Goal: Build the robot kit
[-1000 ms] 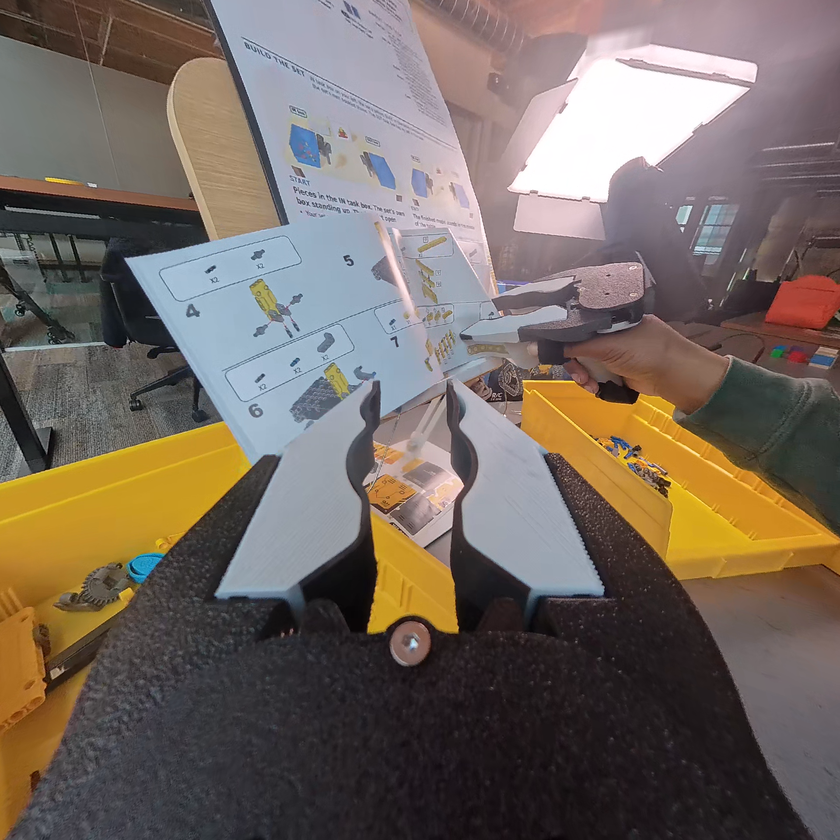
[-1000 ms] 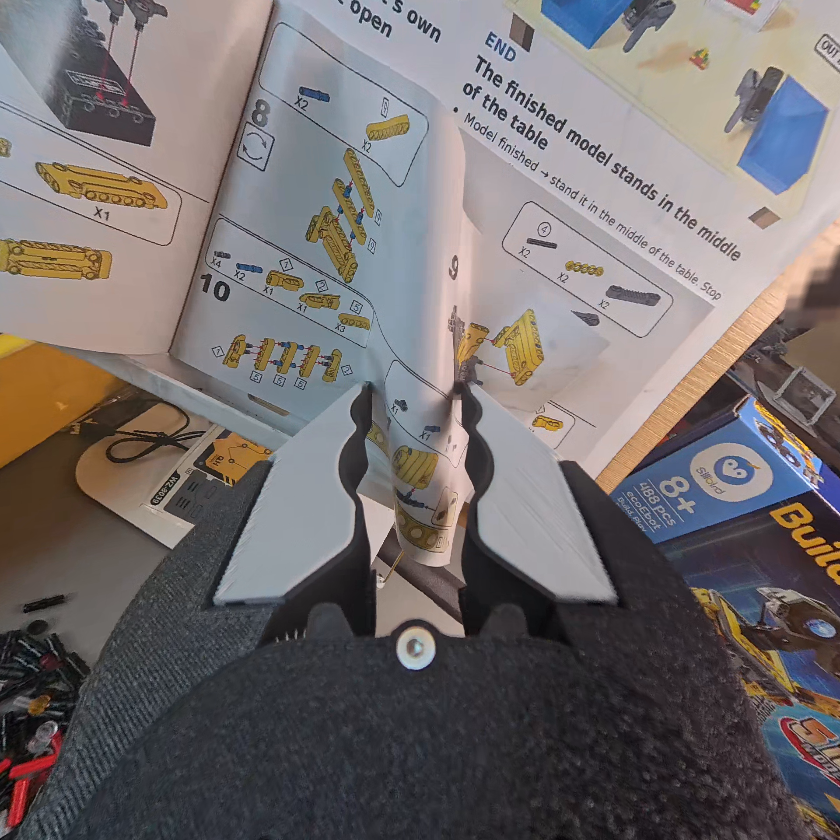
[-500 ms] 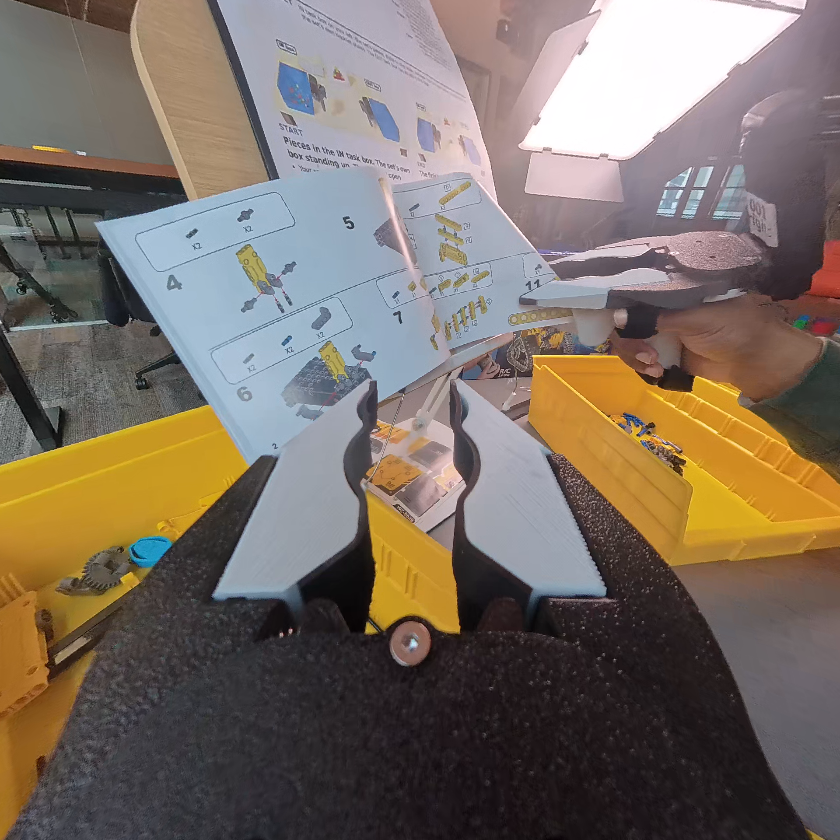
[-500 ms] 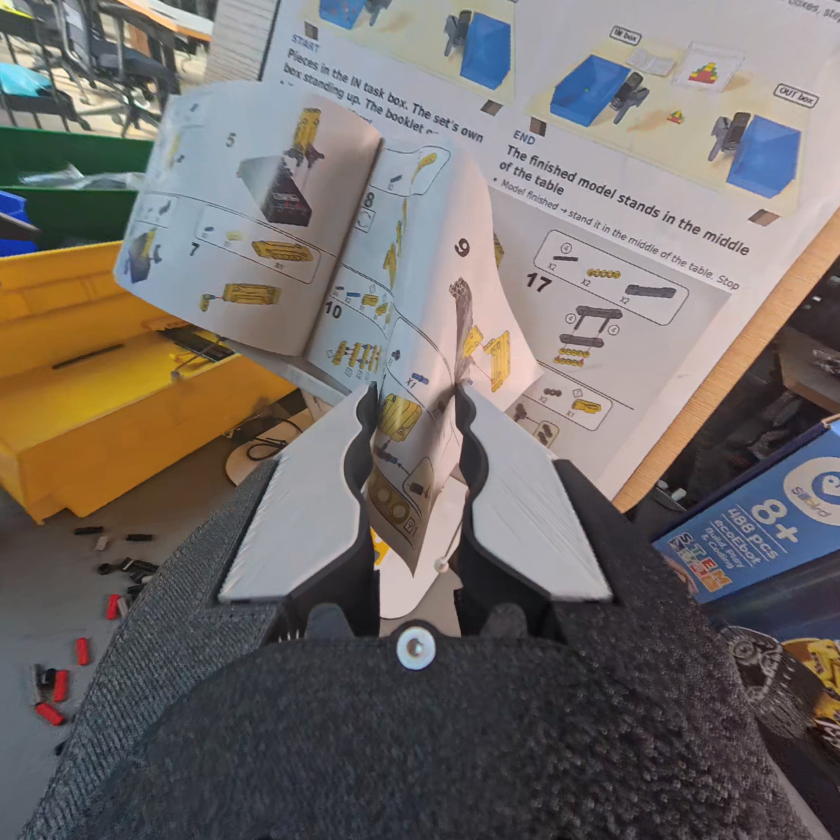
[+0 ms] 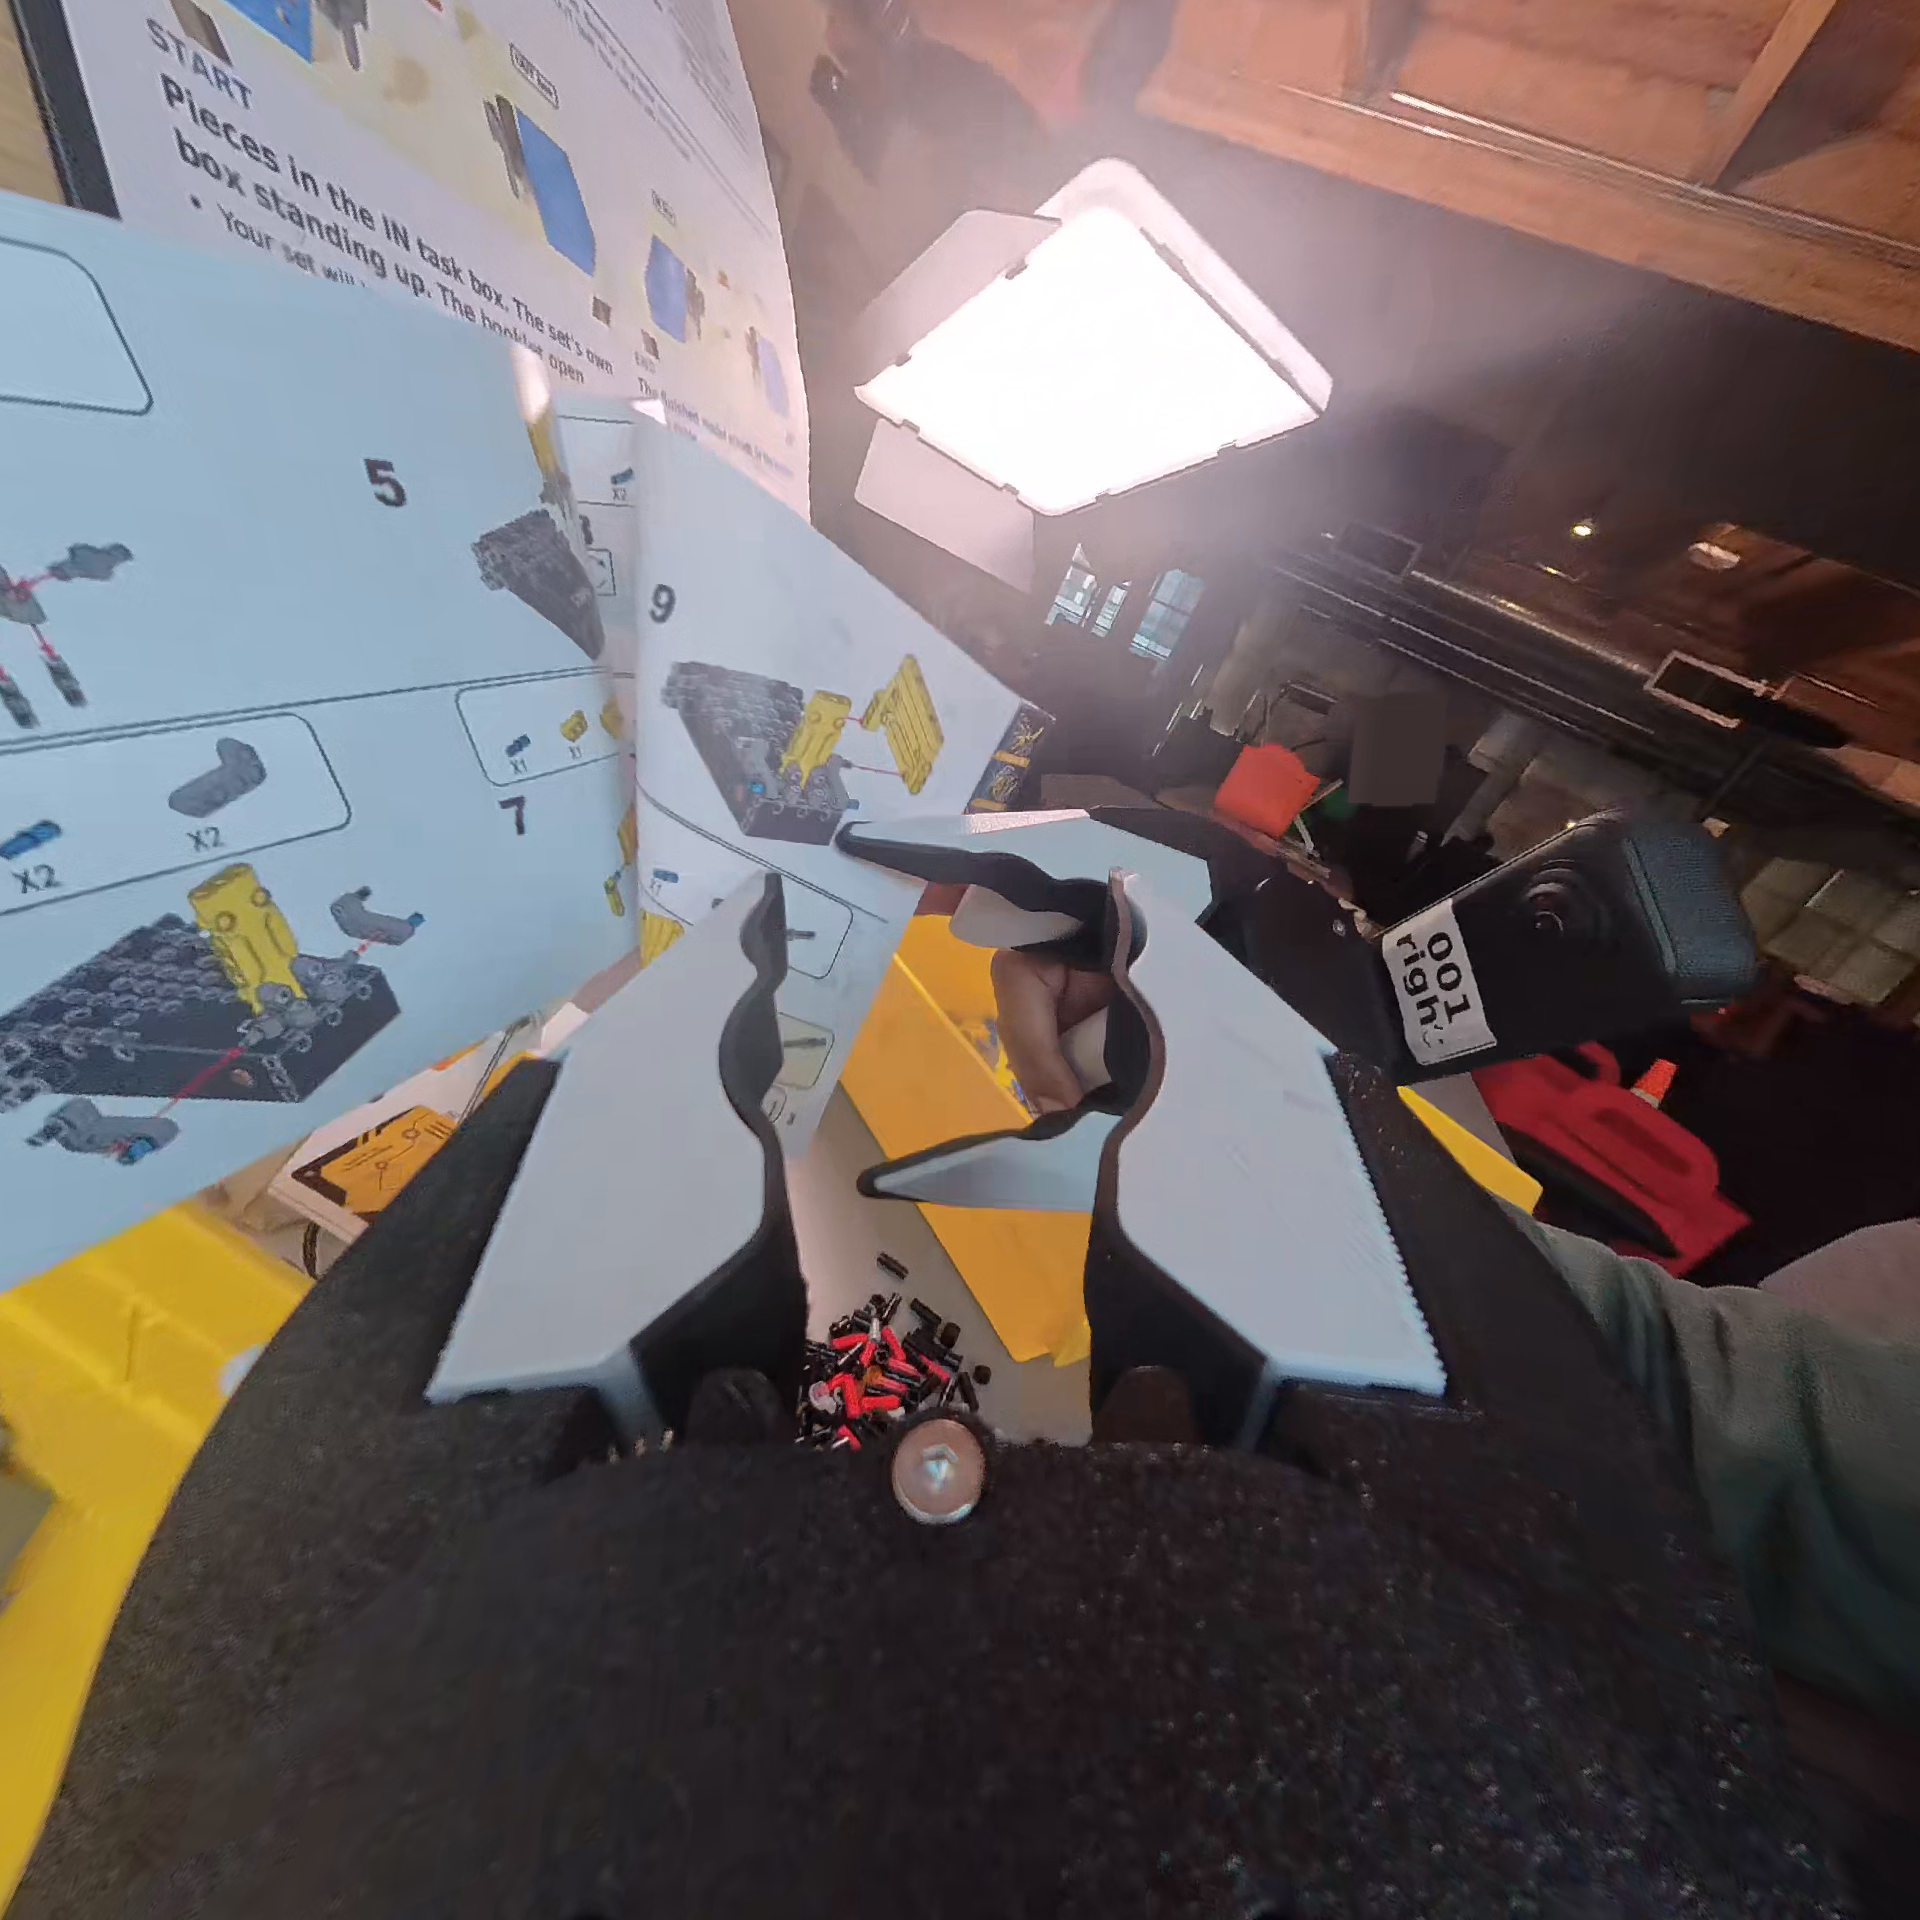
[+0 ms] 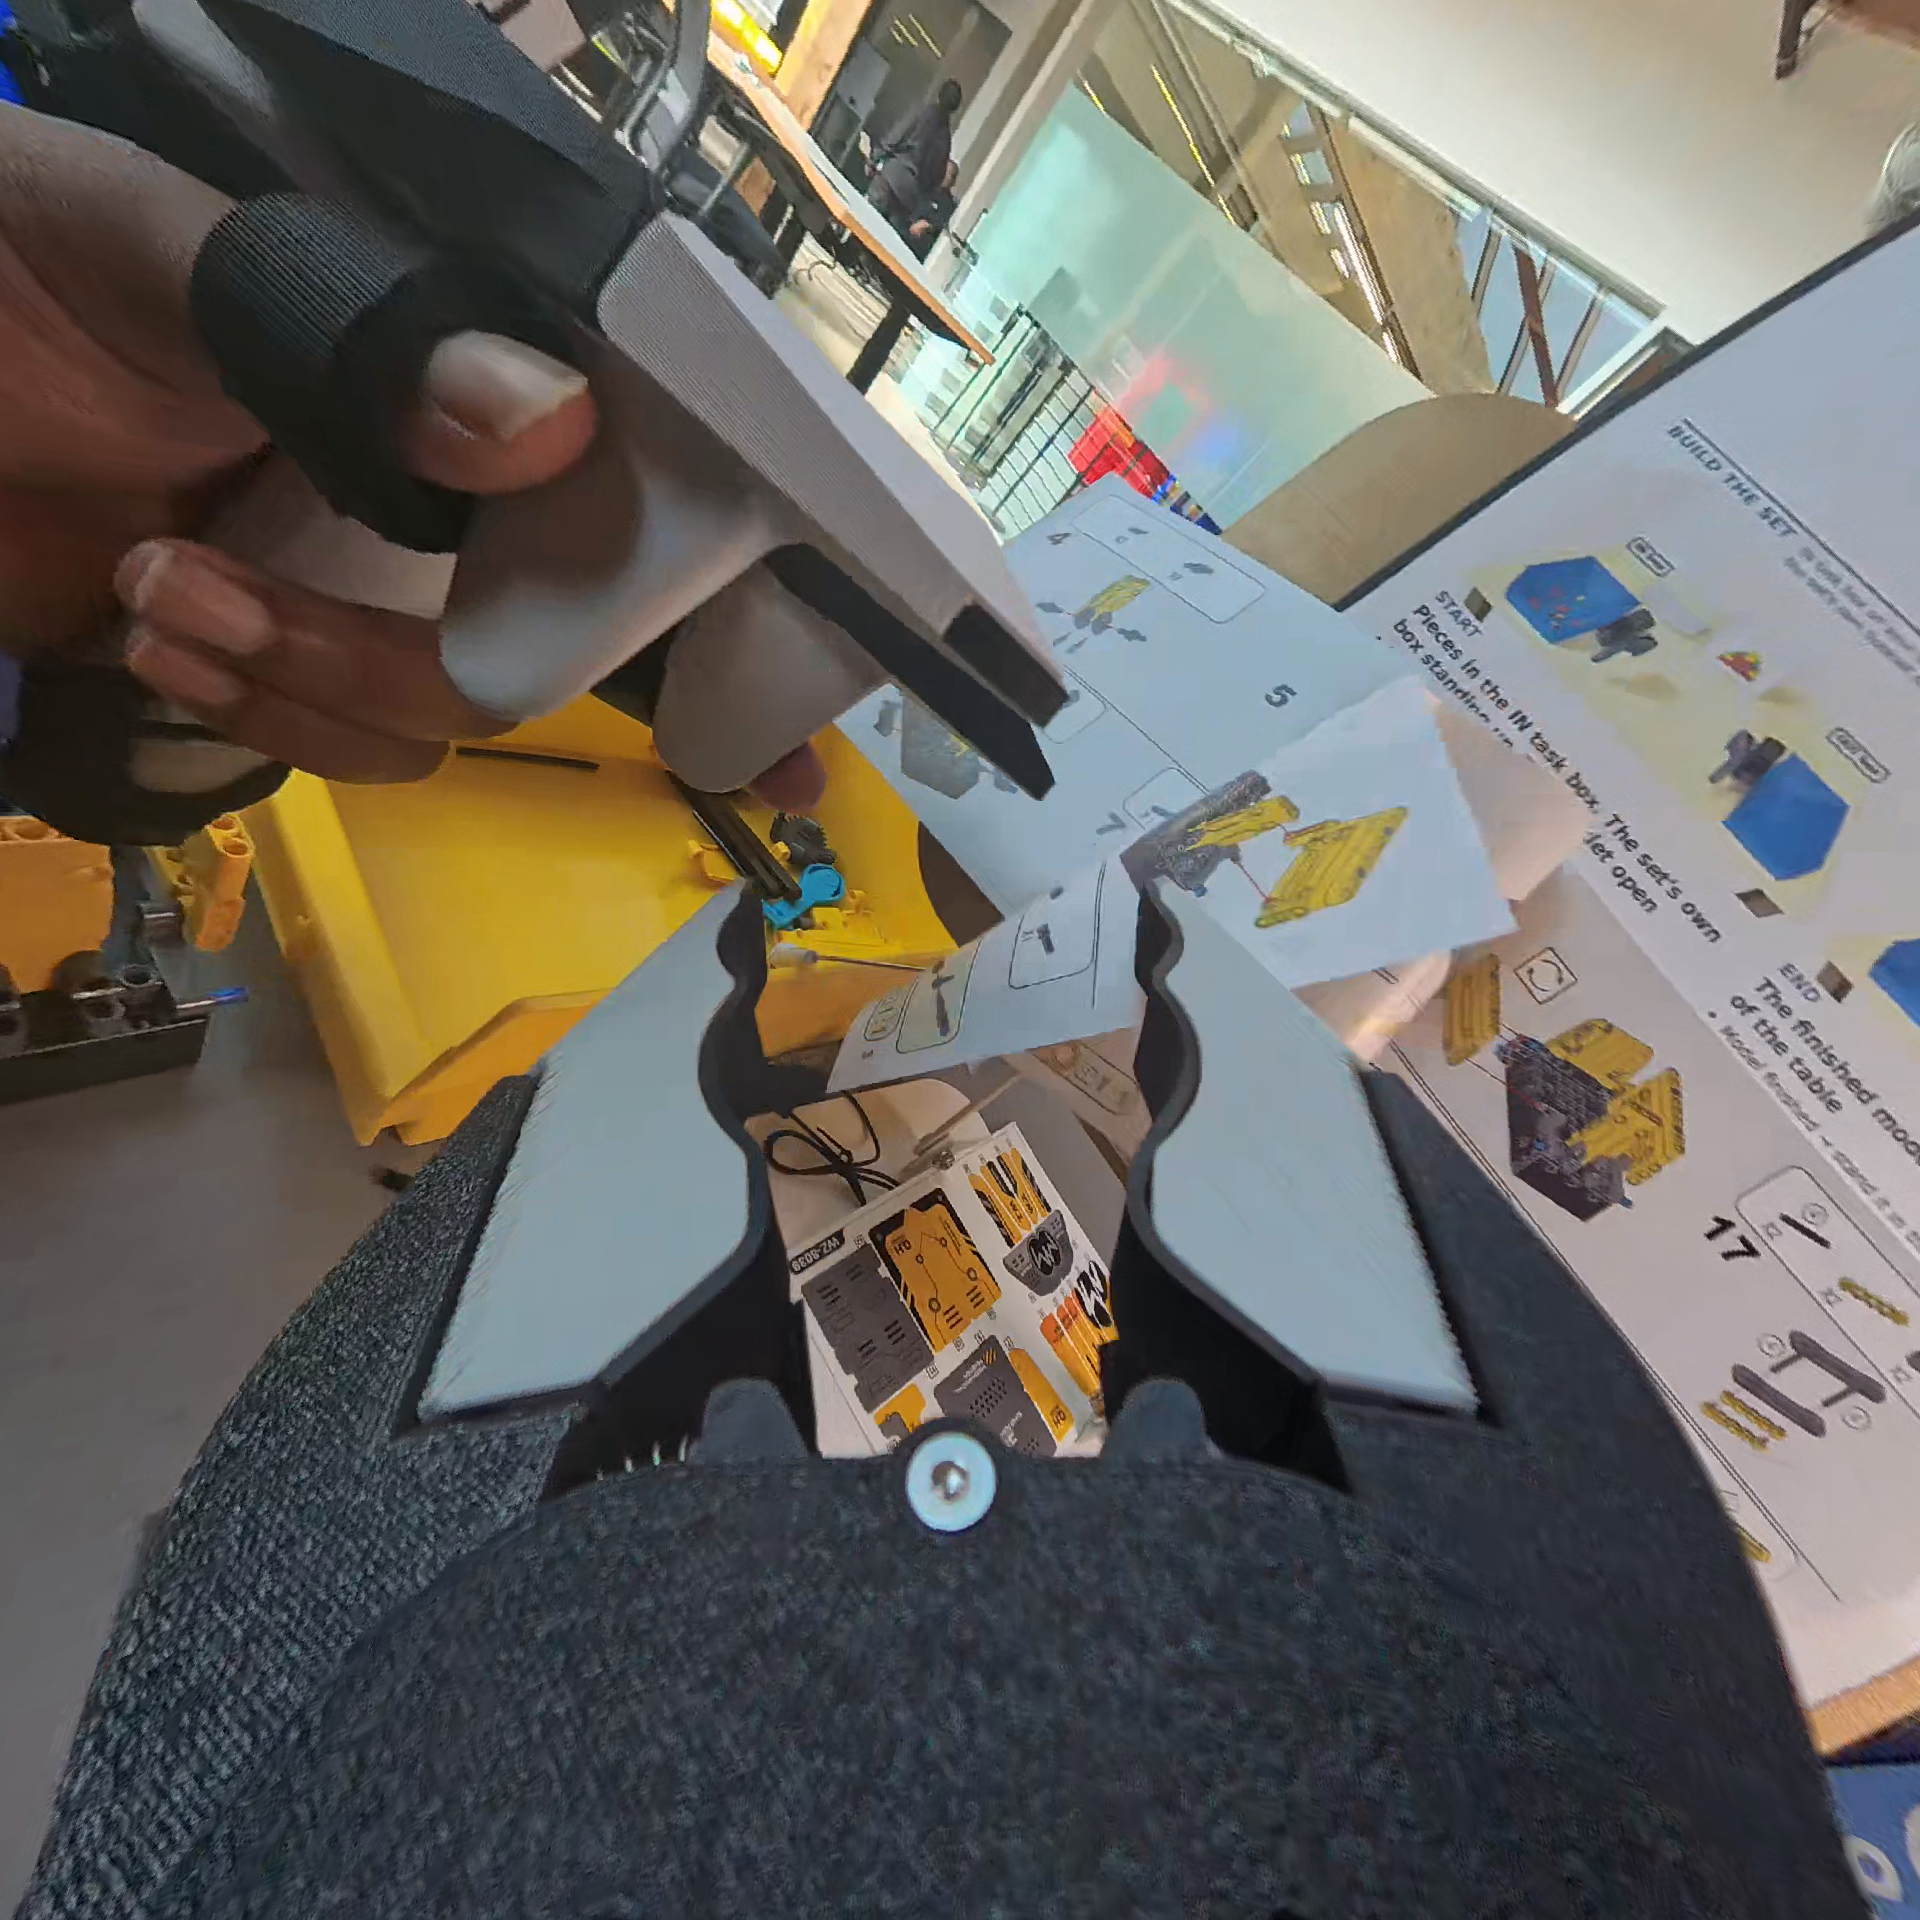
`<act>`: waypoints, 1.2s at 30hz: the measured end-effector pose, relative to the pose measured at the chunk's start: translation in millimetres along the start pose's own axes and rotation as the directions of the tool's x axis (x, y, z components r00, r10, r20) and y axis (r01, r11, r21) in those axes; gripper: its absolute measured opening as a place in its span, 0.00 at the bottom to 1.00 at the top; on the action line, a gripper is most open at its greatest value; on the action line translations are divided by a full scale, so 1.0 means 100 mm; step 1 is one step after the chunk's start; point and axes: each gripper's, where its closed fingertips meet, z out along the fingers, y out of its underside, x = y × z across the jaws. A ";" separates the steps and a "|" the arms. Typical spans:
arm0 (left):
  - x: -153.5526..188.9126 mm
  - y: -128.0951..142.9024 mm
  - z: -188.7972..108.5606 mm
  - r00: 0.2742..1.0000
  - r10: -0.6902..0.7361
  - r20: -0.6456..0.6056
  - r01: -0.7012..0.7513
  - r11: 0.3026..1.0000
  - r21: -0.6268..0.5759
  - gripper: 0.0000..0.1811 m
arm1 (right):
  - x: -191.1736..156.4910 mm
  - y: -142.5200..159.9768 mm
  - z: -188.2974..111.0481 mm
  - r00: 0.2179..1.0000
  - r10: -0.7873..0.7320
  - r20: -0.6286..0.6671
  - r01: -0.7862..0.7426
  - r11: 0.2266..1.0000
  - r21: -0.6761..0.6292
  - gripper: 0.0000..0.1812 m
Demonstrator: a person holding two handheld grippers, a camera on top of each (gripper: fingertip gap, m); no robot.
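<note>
An open instruction booklet [image 5: 260, 727] stands in front of a white poster board [image 5: 416, 208]. One loose page [image 5: 790, 644] stands out from the booklet towards me. My left gripper [image 5: 945, 904] is open and empty, with the page's lower edge behind its left finger. My right gripper [image 5: 868, 1008] is held by a hand just beyond, jaws wide apart around the page's edge. In the right wrist view my right gripper [image 6: 945, 904] is open and the page [image 6: 1299, 862] passes between its fingertips unpinched. The left gripper [image 6: 1039, 748] hangs above the booklet [image 6: 1174, 623].
Yellow bins stand at left [image 5: 135, 1351] and right [image 5: 935, 1049]; the left one [image 6: 520, 935] holds parts. Small black and red pins [image 5: 883, 1361] lie on the grey table. A sticker sheet [image 6: 935, 1278] lies under the booklet. A black brick assembly [image 6: 94, 1029] sits far left. Less than 4 cm separates the two grippers' tips. The black brick assembly [image 6: 94, 1029] lies some 20 cm from my right tips, 25 cm from my left tips.
Both grippers have opened wider. The right gripper swung round to the left with the page, which now lies loose between its fingers. The left gripper moved up close to the booklet.
</note>
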 end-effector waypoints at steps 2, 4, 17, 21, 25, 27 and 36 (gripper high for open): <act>-0.05 0.06 -0.01 1.000 0.006 0.019 -0.005 1.000 -0.021 0.31 | -0.05 -0.01 0.03 1.000 -0.001 0.002 0.001 1.000 0.003 0.41; -0.11 0.11 -0.02 0.999 0.023 0.049 -0.021 0.999 -0.039 0.31 | -0.06 0.01 0.03 1.000 0.018 -0.003 -0.018 1.000 0.010 0.41; -0.33 0.47 0.16 0.923 0.328 0.202 -0.283 0.933 -0.222 0.28 | 0.80 0.27 -0.60 0.907 0.350 -0.236 -0.313 0.933 0.178 0.51; -0.34 0.45 0.17 0.921 0.326 0.215 -0.284 0.936 -0.206 0.26 | 1.34 1.09 -0.57 0.675 0.643 -0.362 -0.667 0.741 0.074 0.27; -0.31 0.41 0.11 0.927 0.304 0.220 -0.267 0.947 -0.180 0.26 | 1.27 1.11 -0.43 0.709 0.650 -0.274 -0.669 0.743 0.032 0.00; -0.34 0.39 0.05 0.919 0.319 0.234 -0.281 0.943 -0.181 0.25 | 1.24 1.07 -0.42 0.717 0.646 -0.262 -0.660 0.750 0.043 0.00; -0.18 0.28 0.04 0.953 0.242 0.181 -0.224 0.968 -0.115 0.26 | 1.01 0.73 -0.52 0.829 0.501 -0.250 -0.492 0.865 0.100 0.03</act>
